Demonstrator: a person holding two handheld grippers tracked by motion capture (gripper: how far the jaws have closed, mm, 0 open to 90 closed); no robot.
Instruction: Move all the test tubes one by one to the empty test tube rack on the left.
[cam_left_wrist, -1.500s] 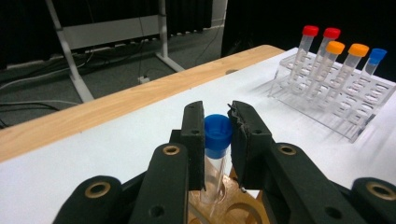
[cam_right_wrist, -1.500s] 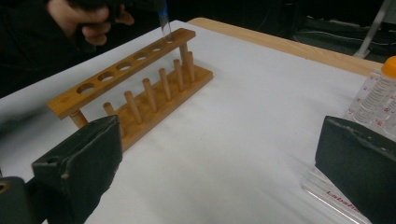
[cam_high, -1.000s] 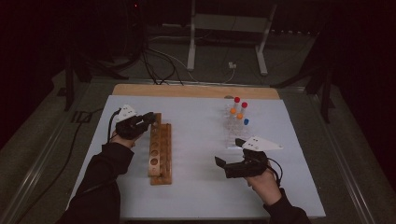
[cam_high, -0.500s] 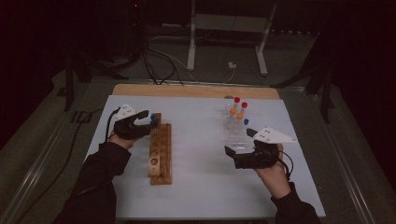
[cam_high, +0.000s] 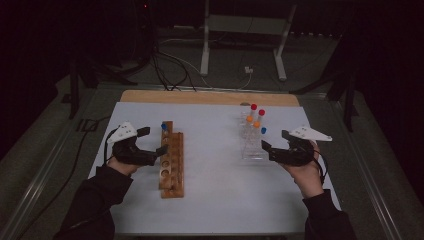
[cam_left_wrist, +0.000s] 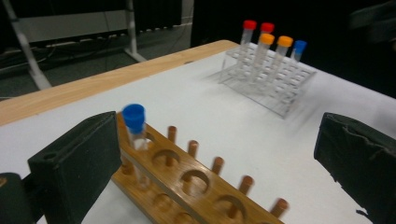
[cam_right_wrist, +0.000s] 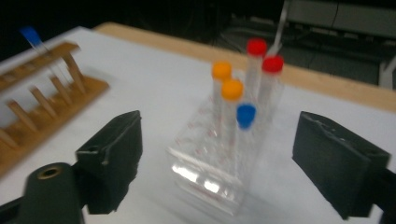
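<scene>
White covering spreads over the surface (cam_high: 215, 190), with a bare wooden strip along its upper edge and a dark room beyond.

At left centre of the high view, a blue-capped tube (cam_left_wrist: 135, 128) of clear plastic stands upright in the far end hole of the wooden rack (cam_high: 171, 162), a long slab with round holes and small pegs. The left gripper (cam_high: 152, 141) sits just beside that tube, its fingers having just opened wide; a second ago they were closed at the rack's far end.

At right centre, a clear plastic rack (cam_high: 251, 142) holds two red-capped, two orange-capped and one blue-capped tube (cam_right_wrist: 245, 120). The right gripper (cam_high: 274, 142), now near this rack, has fingers apart, just narrowing, holding nothing.
</scene>
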